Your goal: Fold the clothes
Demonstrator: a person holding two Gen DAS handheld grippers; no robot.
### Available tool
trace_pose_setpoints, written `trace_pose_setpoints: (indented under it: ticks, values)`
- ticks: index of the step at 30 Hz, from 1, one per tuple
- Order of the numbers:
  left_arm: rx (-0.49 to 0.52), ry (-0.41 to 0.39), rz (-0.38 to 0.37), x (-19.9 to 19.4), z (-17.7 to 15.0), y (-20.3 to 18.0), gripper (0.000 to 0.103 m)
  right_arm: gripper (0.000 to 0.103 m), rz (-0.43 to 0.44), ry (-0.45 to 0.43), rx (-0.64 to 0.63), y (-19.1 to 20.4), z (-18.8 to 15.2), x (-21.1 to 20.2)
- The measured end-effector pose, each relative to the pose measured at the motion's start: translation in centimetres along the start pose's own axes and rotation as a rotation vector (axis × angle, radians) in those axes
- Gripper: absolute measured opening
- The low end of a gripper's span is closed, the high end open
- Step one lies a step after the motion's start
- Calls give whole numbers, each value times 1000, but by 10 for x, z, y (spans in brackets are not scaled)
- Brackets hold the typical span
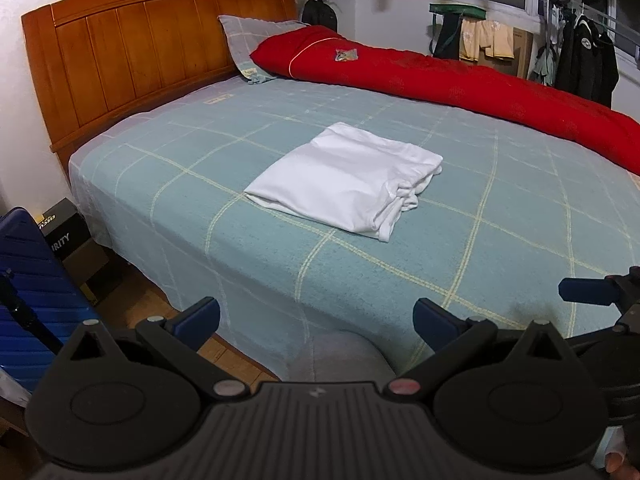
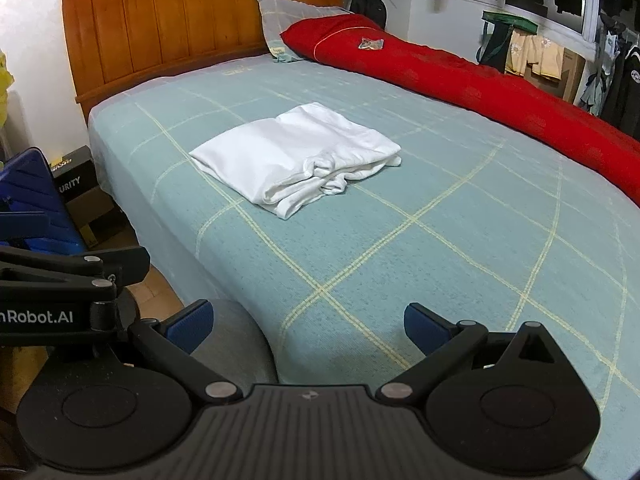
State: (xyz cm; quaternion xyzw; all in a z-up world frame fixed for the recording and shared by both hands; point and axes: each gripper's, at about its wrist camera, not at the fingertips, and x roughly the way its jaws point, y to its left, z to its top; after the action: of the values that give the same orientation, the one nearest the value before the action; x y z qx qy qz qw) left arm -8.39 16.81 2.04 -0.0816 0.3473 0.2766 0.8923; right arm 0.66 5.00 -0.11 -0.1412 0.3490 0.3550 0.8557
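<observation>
**White Shirt Lay Folded on the Bed**

The left gripper [image 1: 316, 318] was spread wide with its blue fingers [image 1: 198, 314] far apart, and it held nothing. The right gripper [image 2: 306, 322] was spread wide too and also held nothing. Both hung over the near edge of the bed, well apart from the clothes.

The folded white cloth shirt [image 1: 346, 178] lay flat near the middle of the light blue checked bed cover [image 1: 400, 264]. Its bunched end pointed to the right side of the bed.

A long red quilt [image 1: 460, 80] lay along the far edge. A grey checked pillow [image 1: 250, 46] leaned on the brown wooden headboard [image 1: 132, 48] at the far corner.
</observation>
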Motion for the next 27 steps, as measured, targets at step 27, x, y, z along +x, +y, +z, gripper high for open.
trace_pose_setpoints:
  ticks: [27]
  values:
    - [-10,12,43,4,1,12,102,103,2,-3,59,-15,-1,-3]
